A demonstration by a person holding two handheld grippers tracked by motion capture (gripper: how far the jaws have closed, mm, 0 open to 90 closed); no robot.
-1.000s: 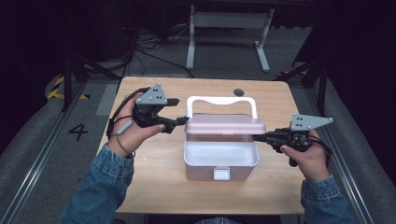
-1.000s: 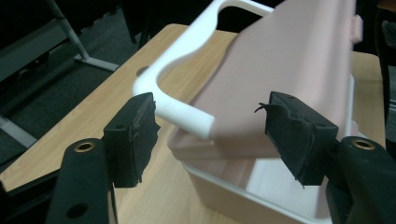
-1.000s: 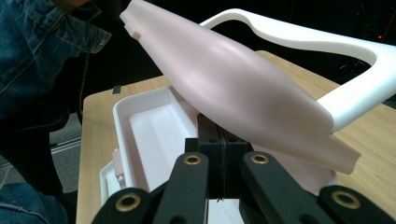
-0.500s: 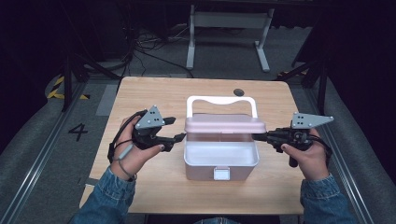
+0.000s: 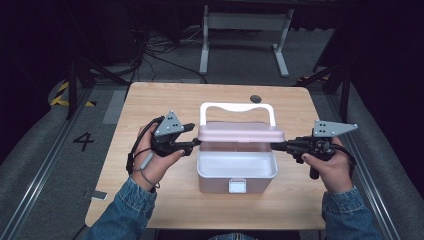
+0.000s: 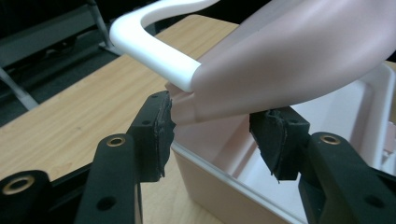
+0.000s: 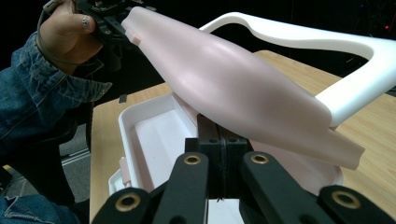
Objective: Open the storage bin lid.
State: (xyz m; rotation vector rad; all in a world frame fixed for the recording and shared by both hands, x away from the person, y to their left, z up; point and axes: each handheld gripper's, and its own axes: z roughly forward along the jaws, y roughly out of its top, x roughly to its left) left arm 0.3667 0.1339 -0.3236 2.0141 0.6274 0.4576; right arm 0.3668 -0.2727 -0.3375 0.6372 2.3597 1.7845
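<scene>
Plastic storage box sits mid-bench, its pink lid half raised. Light, stiff and smooth, it looks best gripped at the lid's end edges. Right claw is clamped shut at one end; left claw, just closing, straddles the other end untouched.

Left tongs dropped to pink lid corner, jaws narrowing around it.

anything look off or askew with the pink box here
Nothing looks damaged or spilled. The pink lid stands half raised over the white box, with the white handle behind it. The box looks empty.
</scene>
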